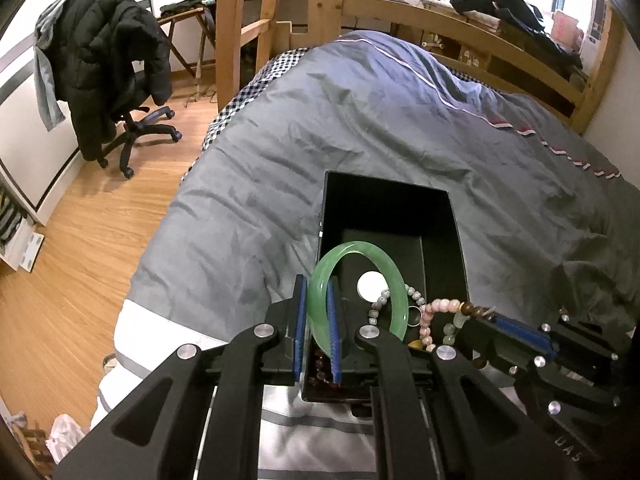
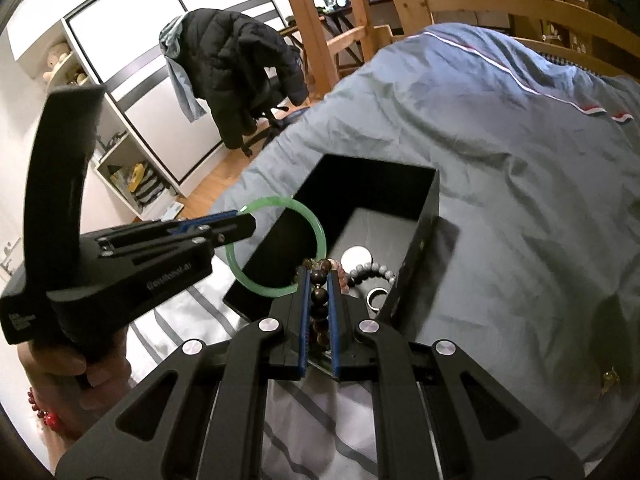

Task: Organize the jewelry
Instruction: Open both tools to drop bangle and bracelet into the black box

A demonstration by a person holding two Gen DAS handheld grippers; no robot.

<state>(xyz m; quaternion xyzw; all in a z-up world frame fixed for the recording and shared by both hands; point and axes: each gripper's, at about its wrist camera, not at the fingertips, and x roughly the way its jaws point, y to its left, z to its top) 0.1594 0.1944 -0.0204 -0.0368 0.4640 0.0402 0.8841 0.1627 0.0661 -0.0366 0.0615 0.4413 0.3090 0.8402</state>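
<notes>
Left claw clamps the green bangle by its rim above the black box: rigid, slick, brittle. Right claw pinches limp beaded bracelet; grip between beads.

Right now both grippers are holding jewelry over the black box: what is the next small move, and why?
Probably lower the left gripper a little and release. It is shut on the green jade-like bangle, which hangs over the near end of the open black rectangular box. The right gripper, shut on the brown-and-pink beaded bracelet, is also over the box and can follow.
</notes>
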